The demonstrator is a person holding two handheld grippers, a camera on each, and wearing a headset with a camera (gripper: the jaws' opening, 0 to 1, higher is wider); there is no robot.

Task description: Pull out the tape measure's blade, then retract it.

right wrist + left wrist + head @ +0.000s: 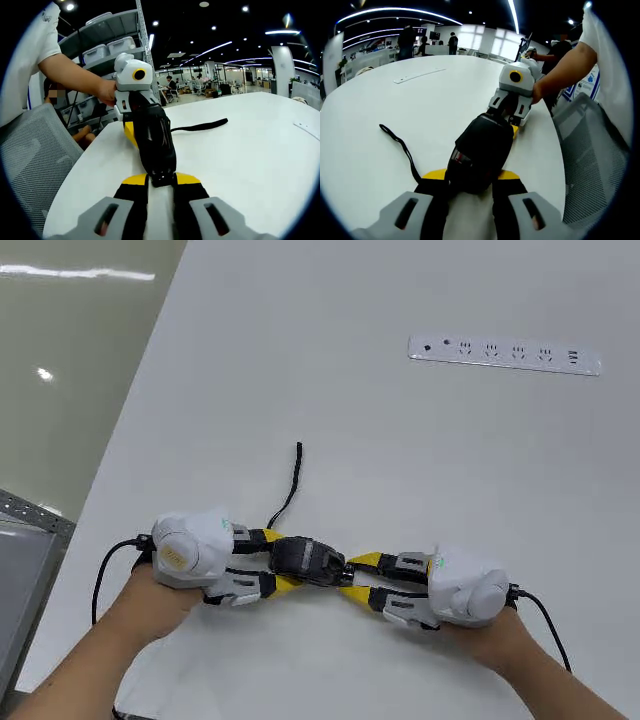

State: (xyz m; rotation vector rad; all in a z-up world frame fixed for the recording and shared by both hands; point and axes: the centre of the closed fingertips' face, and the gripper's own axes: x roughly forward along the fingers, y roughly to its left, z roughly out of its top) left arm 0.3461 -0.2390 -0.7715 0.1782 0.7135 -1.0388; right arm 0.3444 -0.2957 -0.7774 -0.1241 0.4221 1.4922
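Black, rounded plastic-cased tape measure (308,560) is low centre in the head view, between your two tongs and over the white worktop (400,460). I cannot tell whether it rests there or is just lifted.

Left tongs (280,562) are clamped across the case body. Right tongs (357,576) are pinched closed on the narrow end of the case at 3 o'clock. I judge the blade tab sits there, but the tab is too small to confirm.

Long axis runs 9 to 3 o'clock, mouth toward 3. Thin black wrist strap (290,485) trails toward 12 o'clock, slack on the worktop.

Handling, judged:
- Case: rigid, compact, moderately heavy. The smooth shell is likely slippery, so the broad flanks suit your left hold.
- Blade: thin, springy steel. Take it by the end tab only and pull straight along the axis.
- Retraction: expect spring recoil.
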